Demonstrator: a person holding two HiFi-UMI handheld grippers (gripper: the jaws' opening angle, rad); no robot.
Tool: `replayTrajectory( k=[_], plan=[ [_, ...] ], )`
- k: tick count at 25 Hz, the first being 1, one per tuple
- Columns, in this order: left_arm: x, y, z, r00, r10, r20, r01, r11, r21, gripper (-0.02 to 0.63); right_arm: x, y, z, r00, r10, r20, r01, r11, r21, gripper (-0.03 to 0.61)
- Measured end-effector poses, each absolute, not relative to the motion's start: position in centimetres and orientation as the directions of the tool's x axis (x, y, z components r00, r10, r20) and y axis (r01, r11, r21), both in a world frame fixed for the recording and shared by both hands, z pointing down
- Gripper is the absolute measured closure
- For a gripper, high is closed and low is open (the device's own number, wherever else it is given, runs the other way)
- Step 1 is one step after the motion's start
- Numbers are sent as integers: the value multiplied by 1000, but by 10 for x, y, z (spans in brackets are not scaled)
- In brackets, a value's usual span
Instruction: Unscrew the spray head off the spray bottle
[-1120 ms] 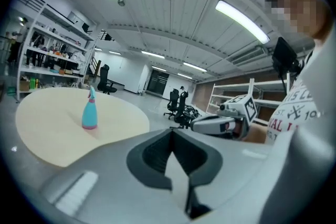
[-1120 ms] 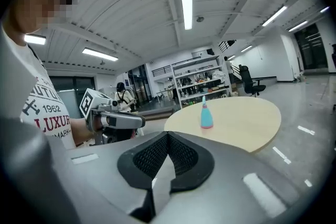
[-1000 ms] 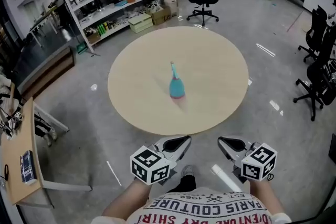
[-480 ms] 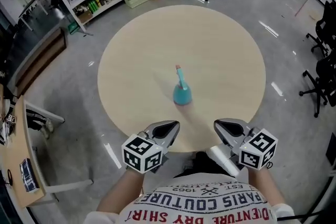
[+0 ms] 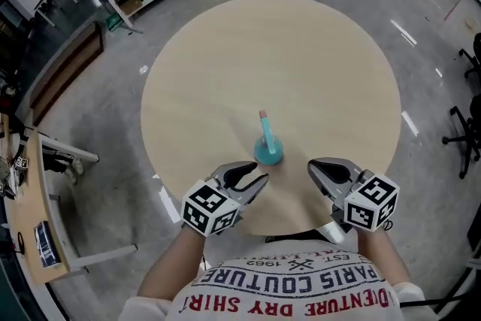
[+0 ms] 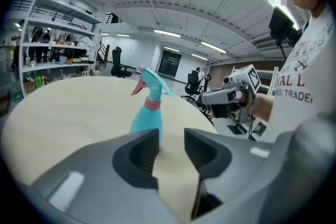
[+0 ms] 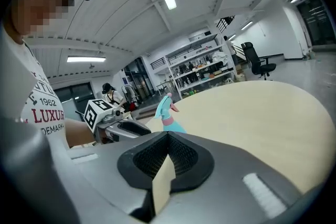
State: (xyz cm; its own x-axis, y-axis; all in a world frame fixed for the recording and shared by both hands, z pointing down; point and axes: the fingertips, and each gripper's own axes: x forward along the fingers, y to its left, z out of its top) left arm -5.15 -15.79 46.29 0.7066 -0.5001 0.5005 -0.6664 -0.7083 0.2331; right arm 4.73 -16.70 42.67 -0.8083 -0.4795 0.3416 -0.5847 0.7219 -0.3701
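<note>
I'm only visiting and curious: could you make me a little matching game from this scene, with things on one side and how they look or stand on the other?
Things:
1 spray bottle
2 left tool
3 right tool
4 table

Descriptions:
A jaws together
B round, pale tan top
C upright, teal with a pink collar
D jaws apart

Pairs: 1-C, 2-D, 3-A, 4-B.
The left tool's jaws are opening with nothing between them; the spray bottle stands beyond them.
</note>
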Motion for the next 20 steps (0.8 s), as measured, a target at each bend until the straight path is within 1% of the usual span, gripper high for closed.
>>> replayTrajectory(
  k=[3, 5, 7, 10, 13, 15, 16, 20],
  plan=[
    [-59, -180, 480, 681, -519, 517, -685, -701, 198, 416, 42, -177, 439, -817, -447, 365, -569, 728, -382, 577],
    [-61, -193, 492, 658, -533, 532, -693, -705, 150, 352, 41, -182, 445, -819, -427, 383, -561, 735, -381, 577],
    [-59, -201, 504, 647, -522, 556, -673, -734, 94, 276, 39, -188, 447, -824, -420, 380, -554, 737, -387, 577],
    [-46, -208, 513, 666, -483, 569, -617, -785, 56, 256, 37, -193, 448, -828, -409, 384, -547, 739, -393, 577],
    [-37, -216, 521, 667, -481, 570, -601, -799, 29, 249, 37, -196, 452, -827, -400, 396, -545, 744, -387, 577],
    [-37, -220, 527, 651, -493, 577, -602, -798, -2, 260, 33, -195, 450, -832, -397, 388, -537, 752, -382, 577],
    [-38, -221, 528, 647, -498, 578, -601, -799, -16, 287, 31, -195, 449, -834, -396, 383, -533, 757, -378, 577],
    [-35, -223, 527, 648, -503, 571, -598, -801, -28, 295, 25, -194, 450, -838, -385, 387, -521, 774, -359, 577]
  ],
)
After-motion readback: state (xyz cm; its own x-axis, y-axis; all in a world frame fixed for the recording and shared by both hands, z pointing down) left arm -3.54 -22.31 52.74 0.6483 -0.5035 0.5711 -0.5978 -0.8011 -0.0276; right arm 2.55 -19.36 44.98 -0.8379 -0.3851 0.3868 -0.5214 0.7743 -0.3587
